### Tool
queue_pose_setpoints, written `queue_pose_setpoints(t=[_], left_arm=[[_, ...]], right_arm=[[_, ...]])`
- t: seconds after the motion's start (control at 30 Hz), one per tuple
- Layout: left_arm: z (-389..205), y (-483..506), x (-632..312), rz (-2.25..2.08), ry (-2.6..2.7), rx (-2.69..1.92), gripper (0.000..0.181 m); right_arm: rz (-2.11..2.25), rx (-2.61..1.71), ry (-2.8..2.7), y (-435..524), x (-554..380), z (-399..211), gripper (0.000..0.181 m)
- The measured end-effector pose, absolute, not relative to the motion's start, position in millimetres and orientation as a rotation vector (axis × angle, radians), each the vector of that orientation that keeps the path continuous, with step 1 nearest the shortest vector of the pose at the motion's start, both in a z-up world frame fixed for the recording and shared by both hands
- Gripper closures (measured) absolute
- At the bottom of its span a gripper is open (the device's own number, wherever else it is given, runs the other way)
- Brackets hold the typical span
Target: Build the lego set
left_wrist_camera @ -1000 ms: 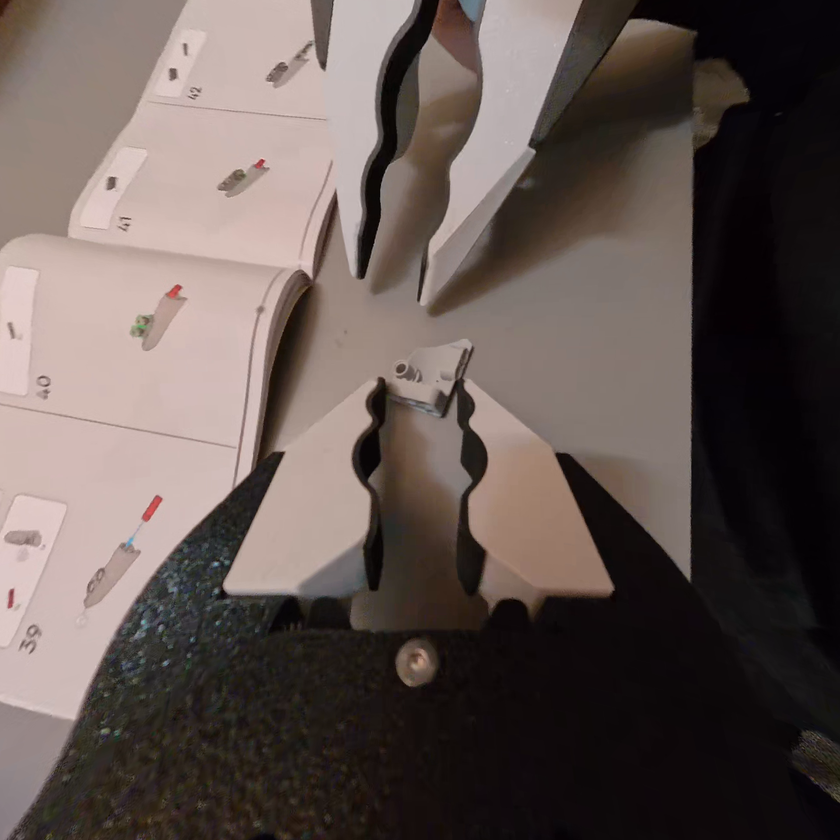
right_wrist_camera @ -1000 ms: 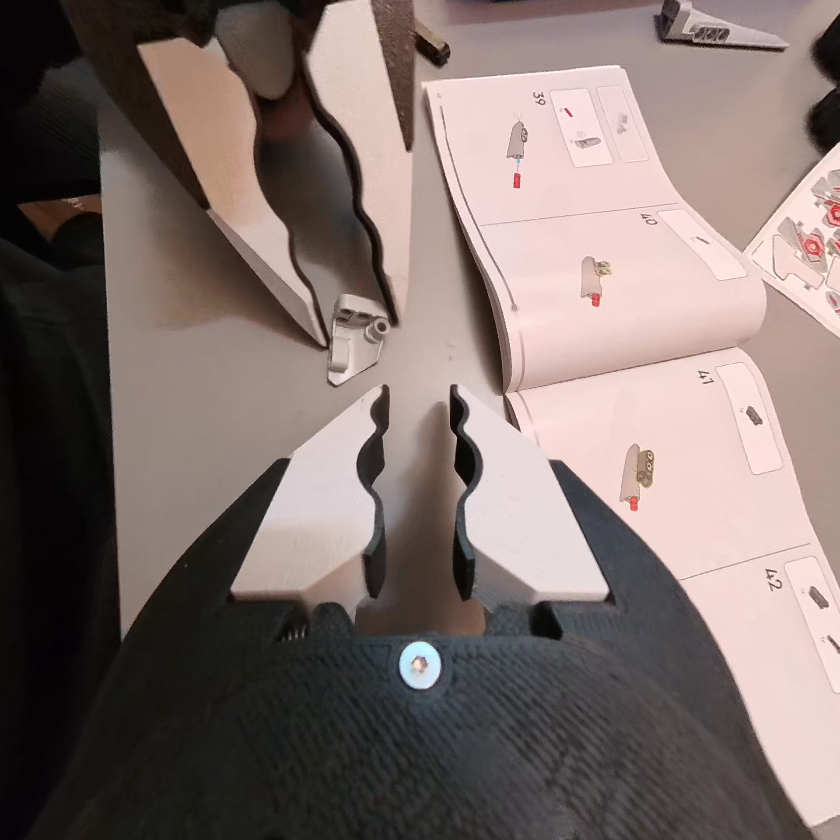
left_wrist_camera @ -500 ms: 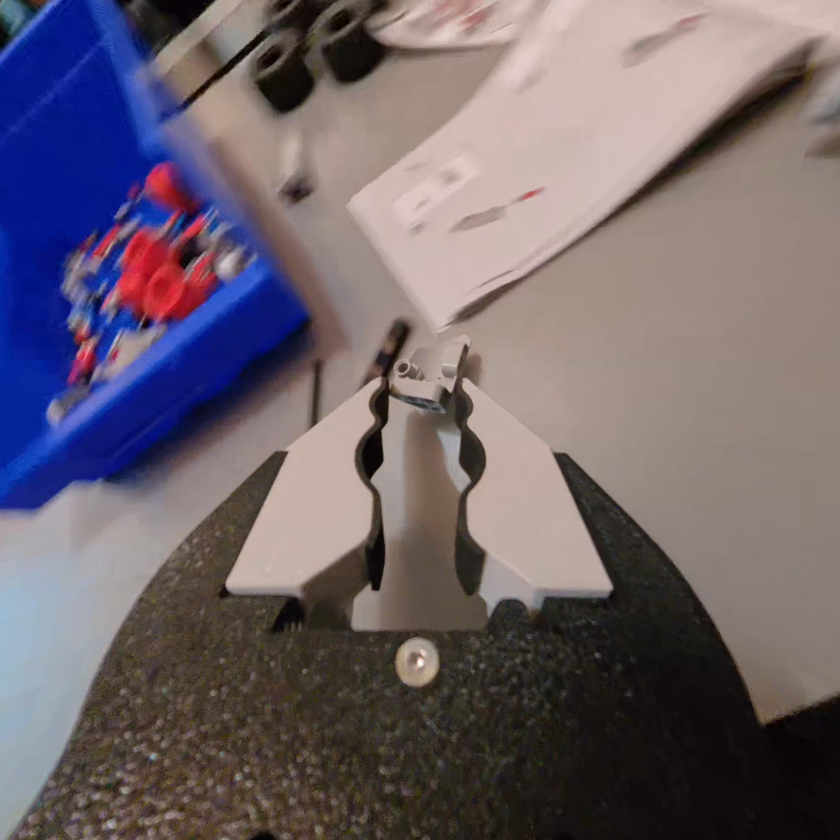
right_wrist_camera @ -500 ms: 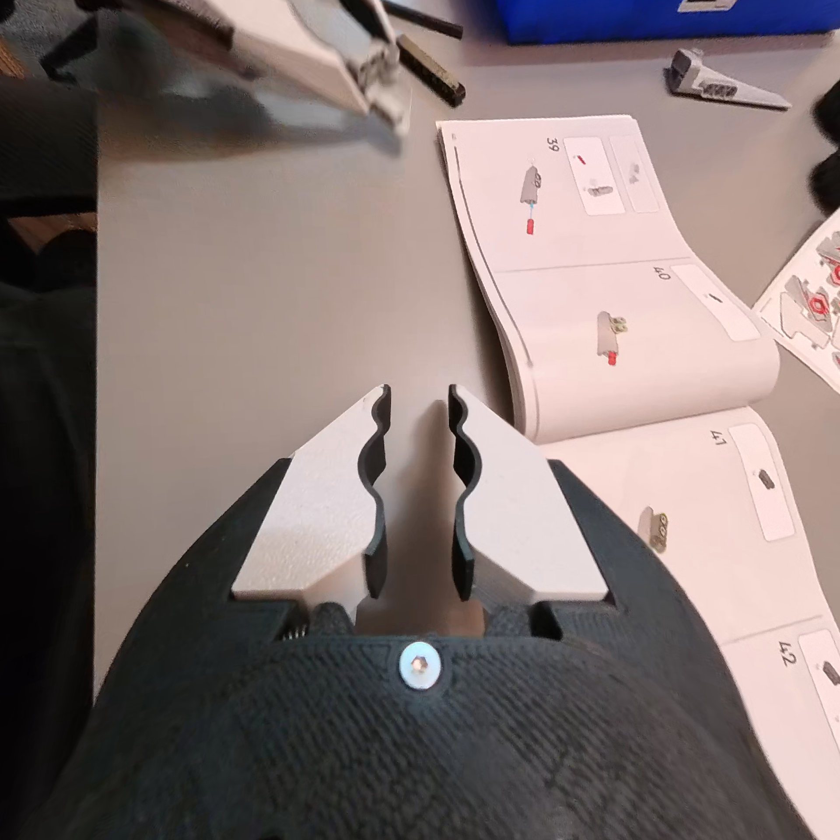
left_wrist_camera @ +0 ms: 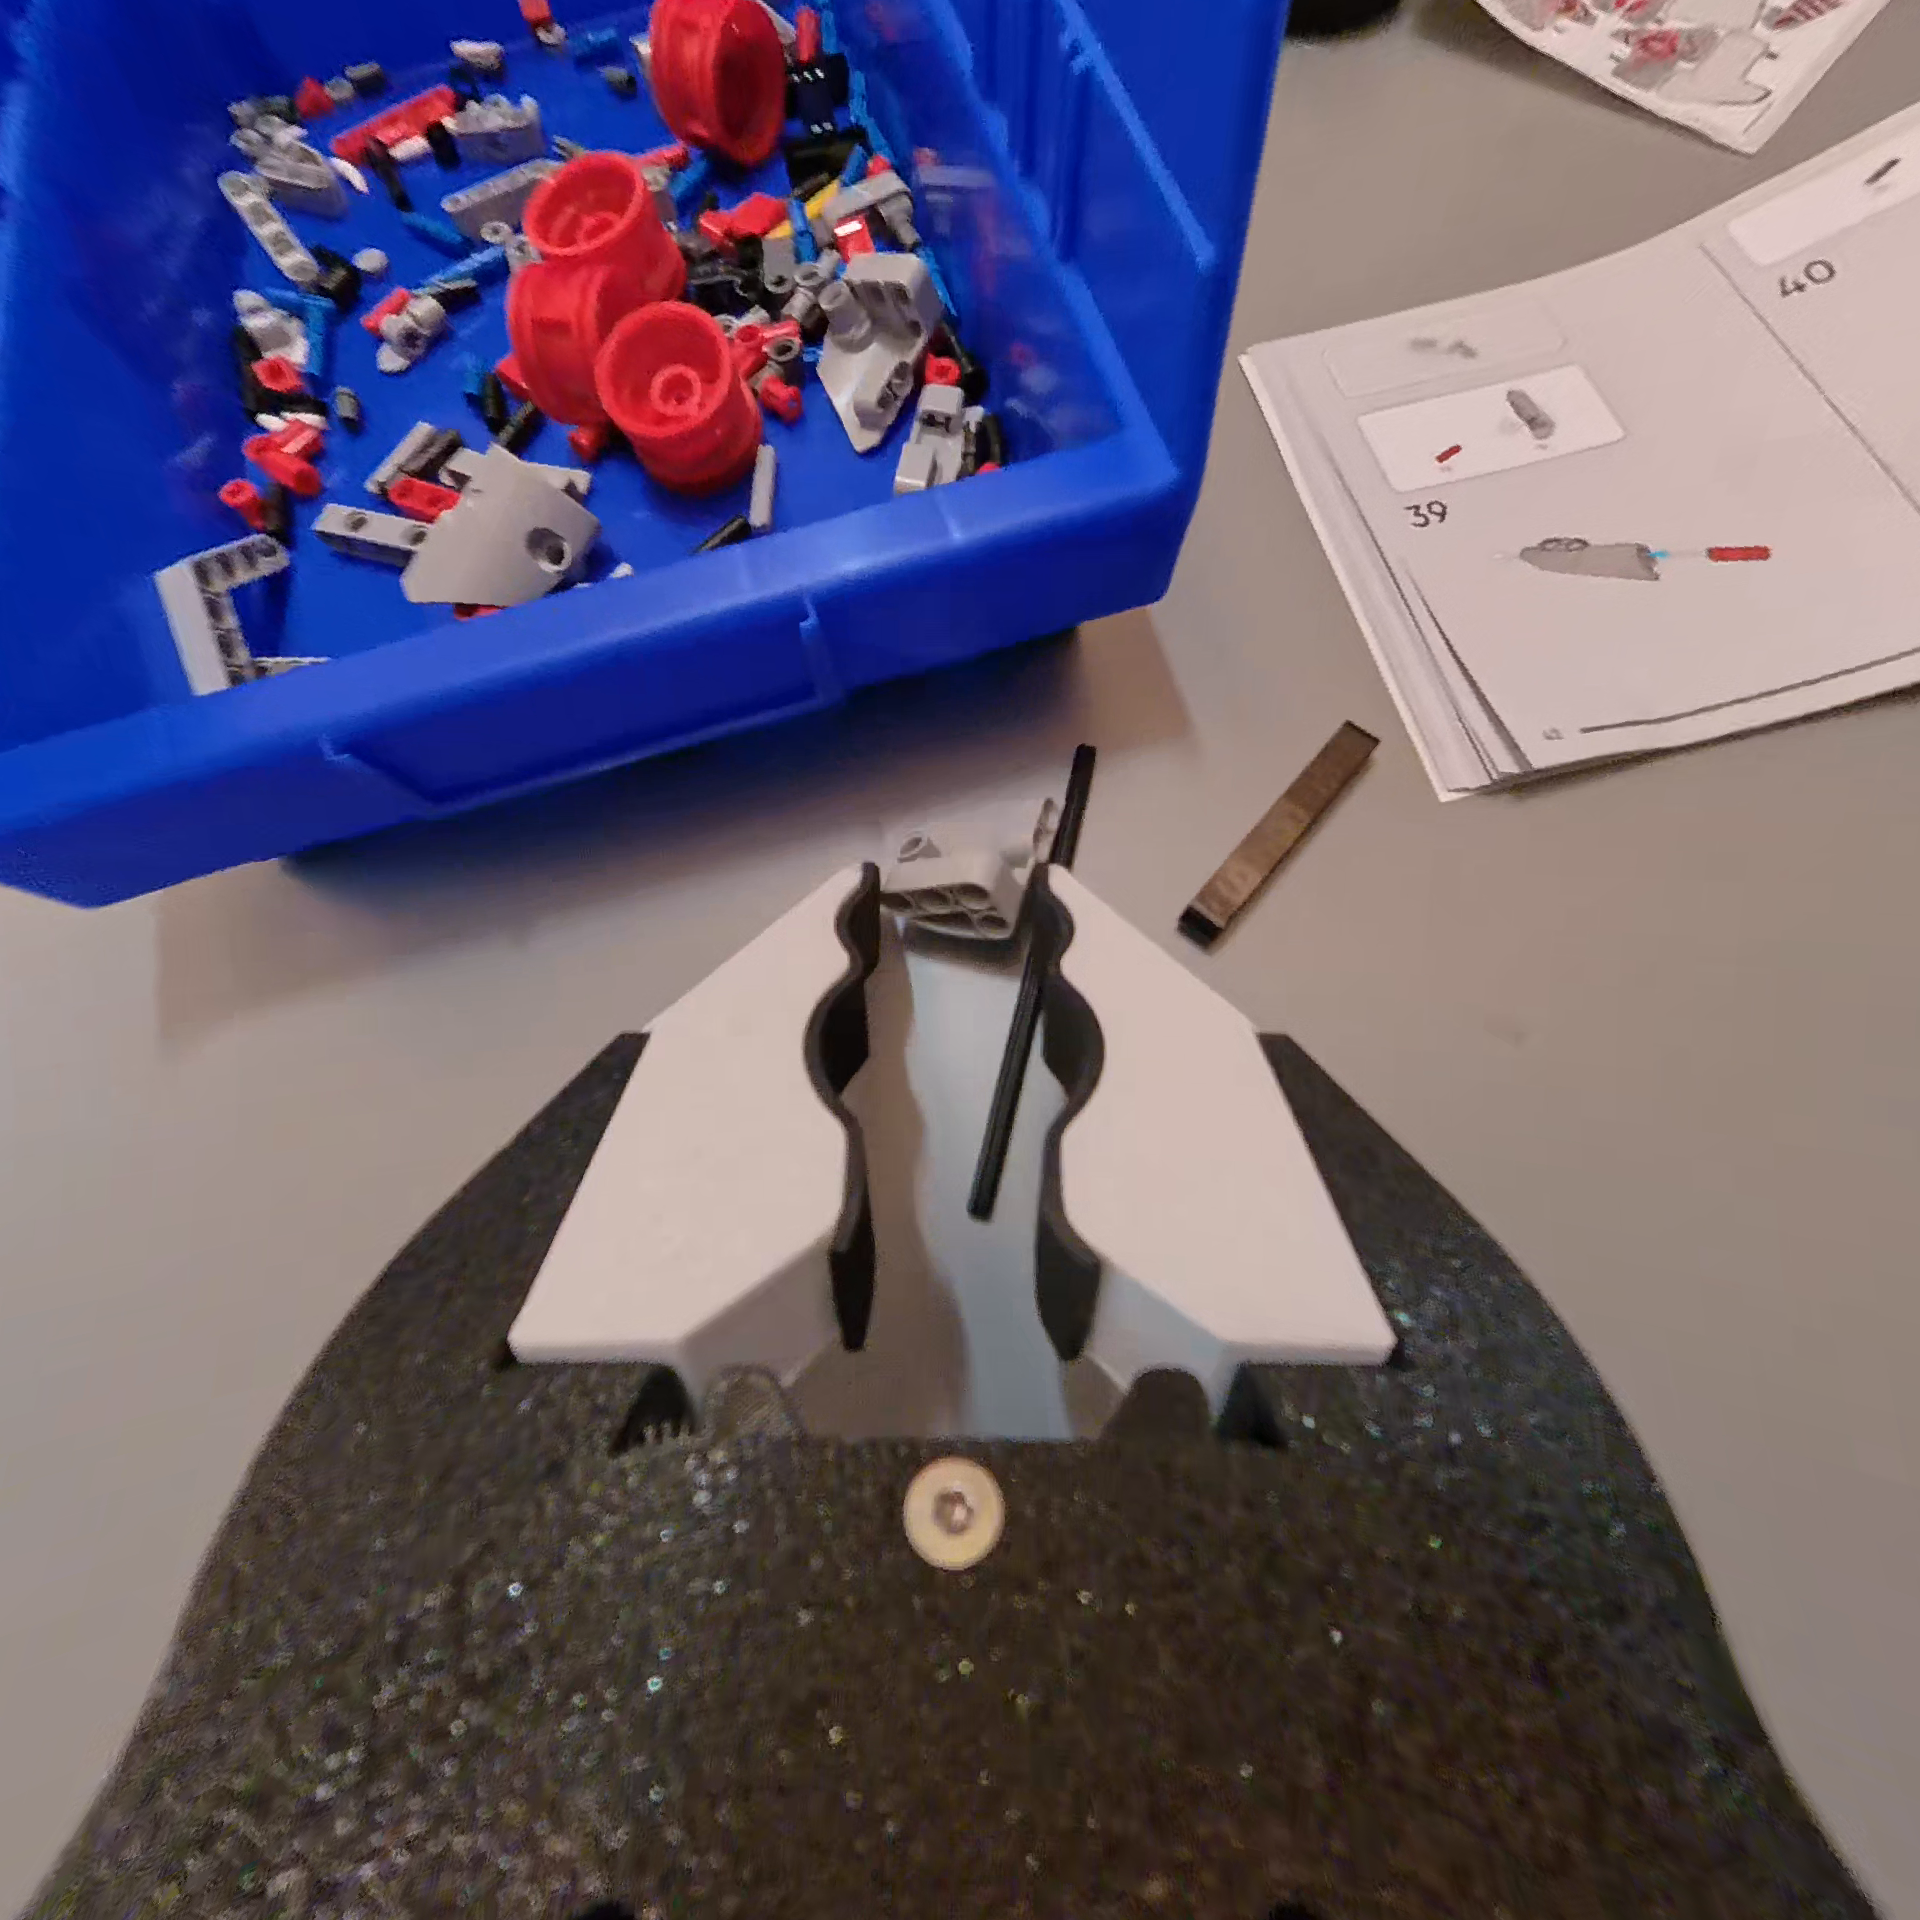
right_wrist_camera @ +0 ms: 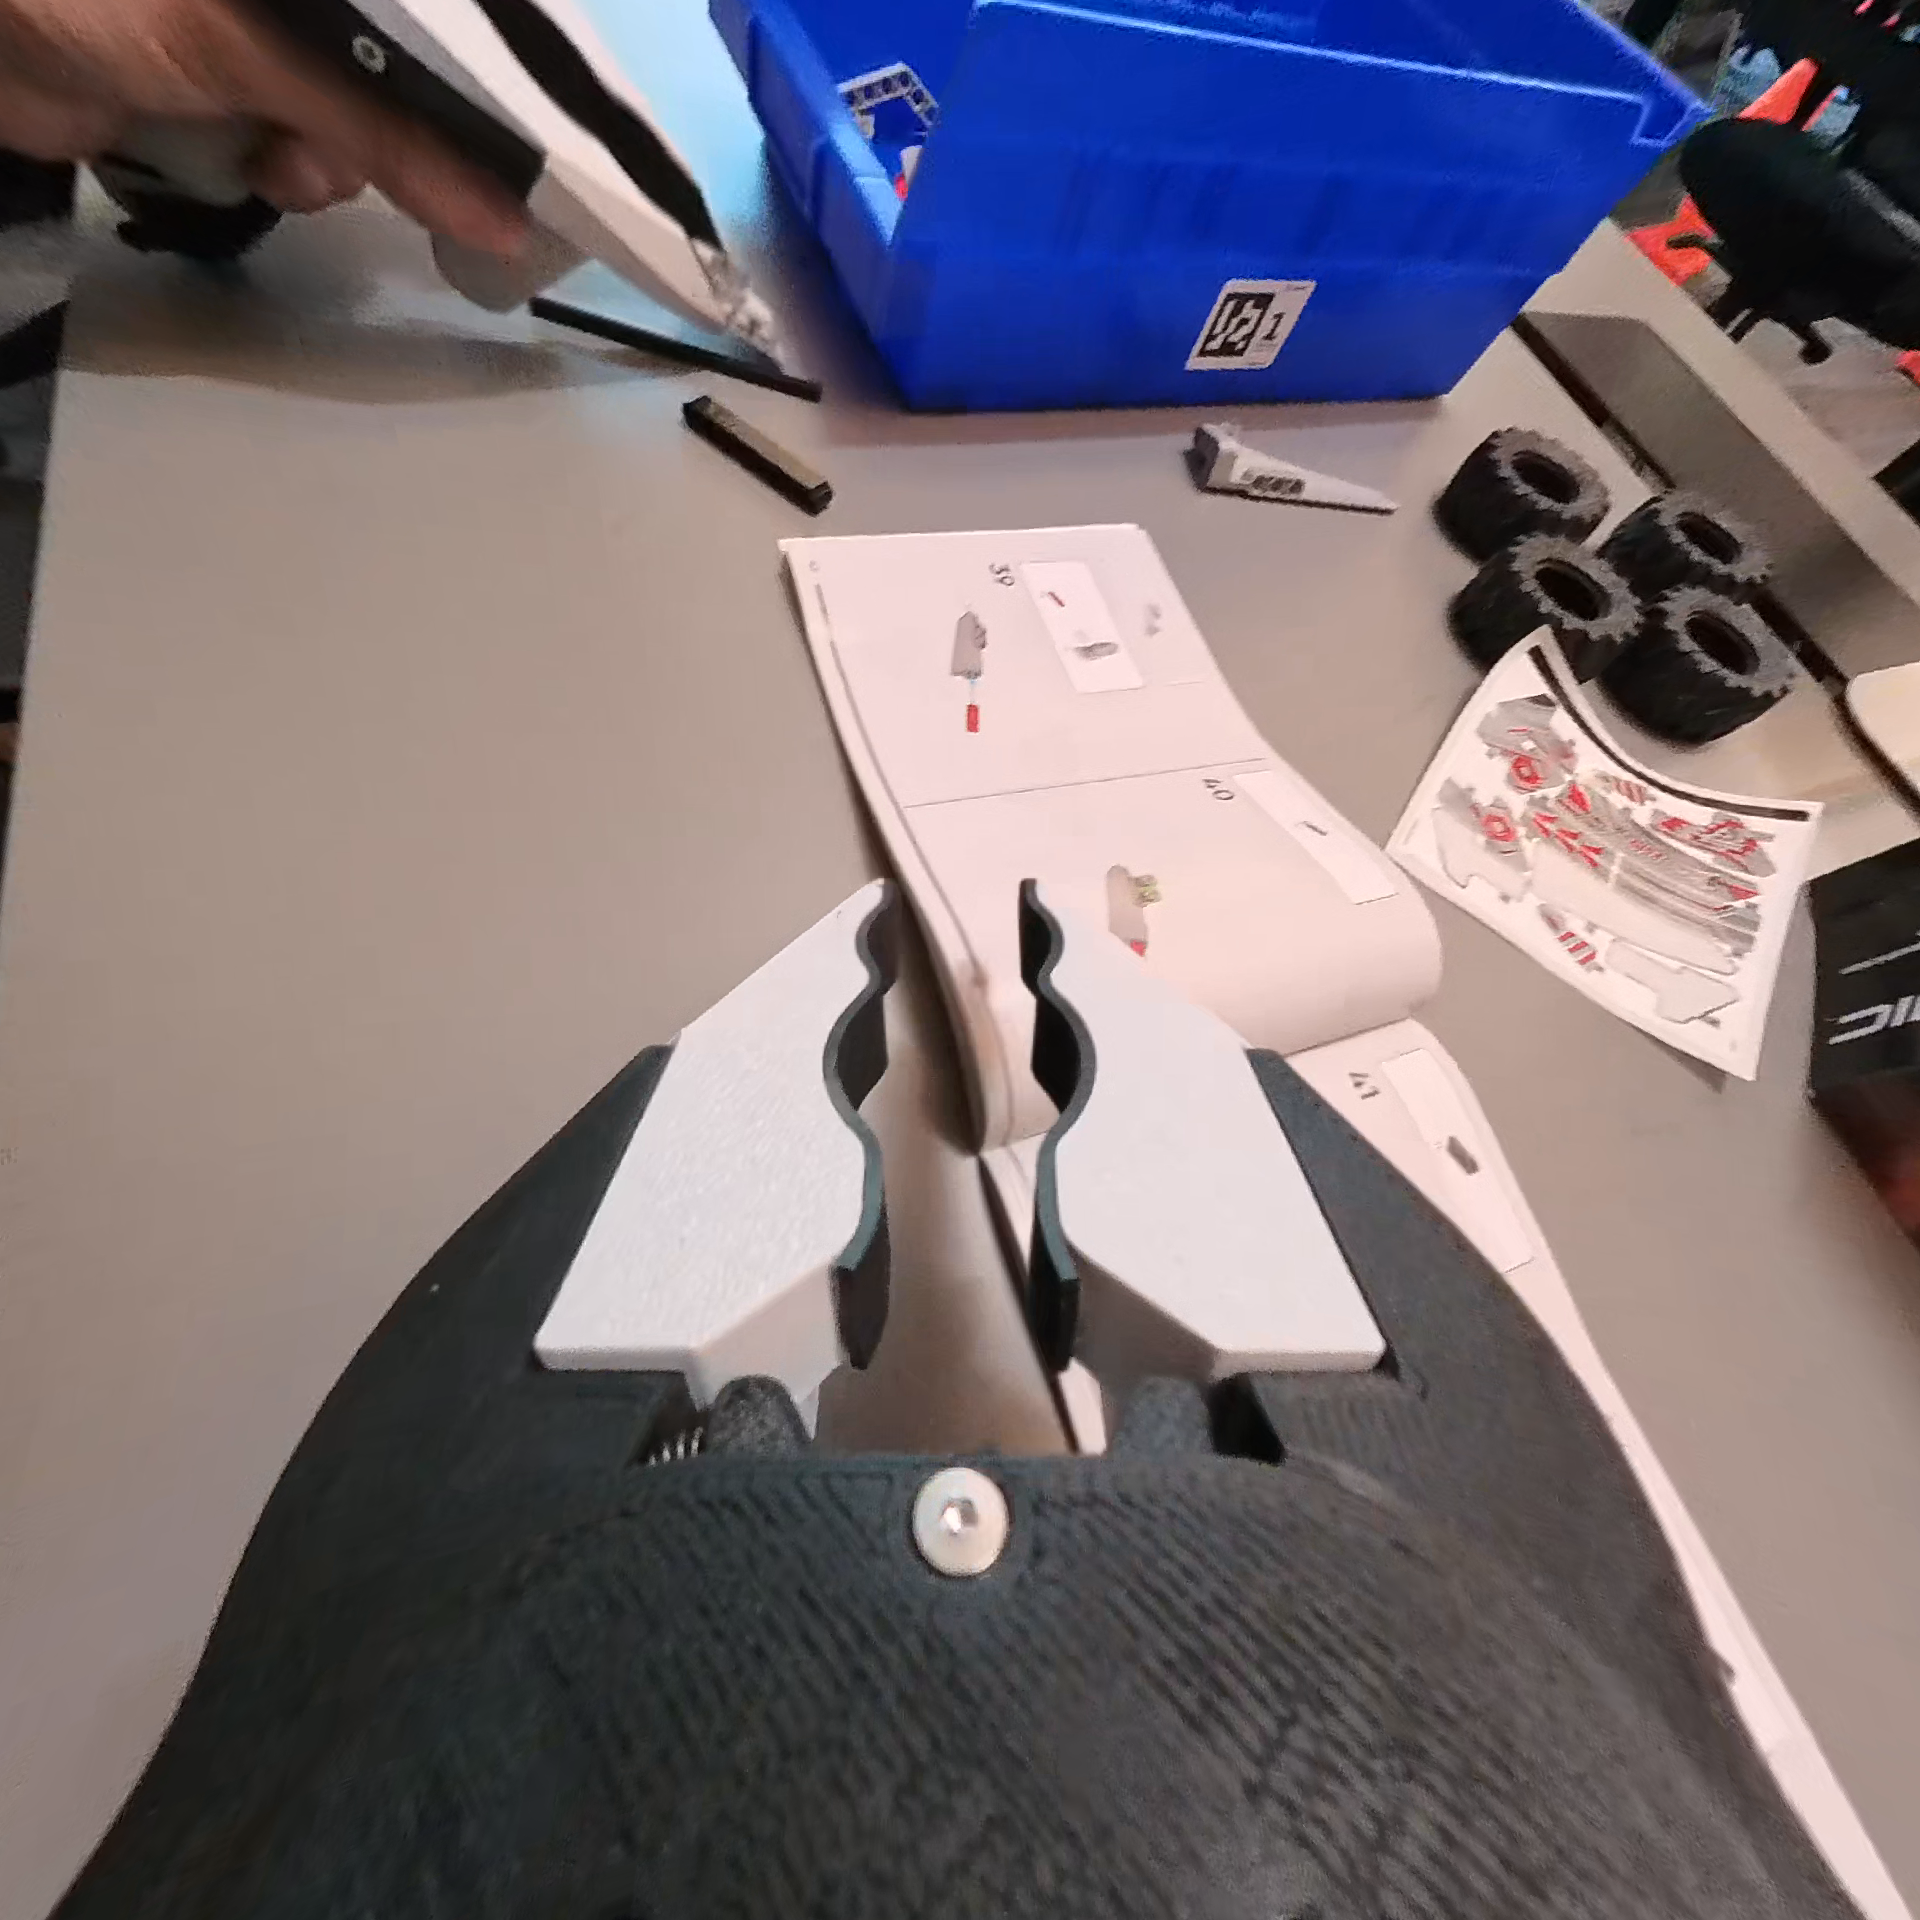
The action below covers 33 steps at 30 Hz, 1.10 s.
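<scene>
Two grippers over a grey bench (right_wrist_camera: 364, 831), placed relative to the blue parts bin (left_wrist_camera: 623, 675). Against one second earlier, when both grippers faced each other beside the instruction booklet (right_wrist_camera: 1091, 748), the left gripper (left_wrist_camera: 961, 883) has swung away and now points at the bin's near wall, tilted down toward the bench; the bin was out of its view before. Its jaws are closed on the small grey lego piece (left_wrist_camera: 961, 883), as before, held just short of the bin above a thin black axle (left_wrist_camera: 1013, 1060). The right gripper (right_wrist_camera: 956, 904) has drawn back; it sits level, well in front of the bin, over the booklet's curled edge, jaws slightly apart and empty. A black bar (left_wrist_camera: 1278, 831) lies right of the bin's near corner.
</scene>
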<state>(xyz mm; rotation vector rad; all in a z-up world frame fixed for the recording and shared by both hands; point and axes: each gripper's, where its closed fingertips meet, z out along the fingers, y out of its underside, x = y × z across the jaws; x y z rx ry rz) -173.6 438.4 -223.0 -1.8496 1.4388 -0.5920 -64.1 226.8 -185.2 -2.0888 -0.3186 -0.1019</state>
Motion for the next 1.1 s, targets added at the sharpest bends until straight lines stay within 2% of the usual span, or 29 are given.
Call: queue_pose_setpoints(t=[0.03, 0.17, 0.23, 0.33, 0.6, 0.73, 0.93, 1.1], left_arm=[[-225.4, 437.5, -173.1, -0.600, 1.450, -1.858, 0.154], [-226.1, 437.9, -172.9, -0.625, 1.485, -1.847, 0.154], [-224.5, 438.7, -174.5, -0.660, 1.497, -1.845, 0.147], [-209.0, 438.9, -178.8, -0.747, 1.517, -1.803, 0.145], [-138.9, 502.2, -172.2, -0.773, 1.551, -1.708, 0.156], [-155.9, 543.2, -147.9, -0.500, 1.765, -1.740, 0.155], [-207.0, 544.0, -120.4, -0.277, 2.134, -1.834, 0.153], [-222.1, 560.7, -120.9, -0.084, 2.119, -1.908, 0.156]], right_arm=[[-0.109, -2.086, -0.313, 228.9, -60.1, -183.7, 0.160], [-0.111, -2.054, -0.286, 239.8, -42.9, -172.7, 0.161], [-0.093, -2.024, -0.268, 247.2, -33.6, -163.4, 0.161], [-0.068, -1.964, -0.244, 259.5, -18.7, -149.4, 0.161], [0.020, -1.855, -0.139, 293.1, 23.0, -126.1, 0.160], [0.053, -1.808, -0.094, 309.6, 39.3, -121.7, 0.159], [0.099, -1.802, -0.082, 313.6, 42.7, -129.2, 0.159], [0.101, -1.830, -0.103, 316.3, 40.8, -136.5, 0.159]])
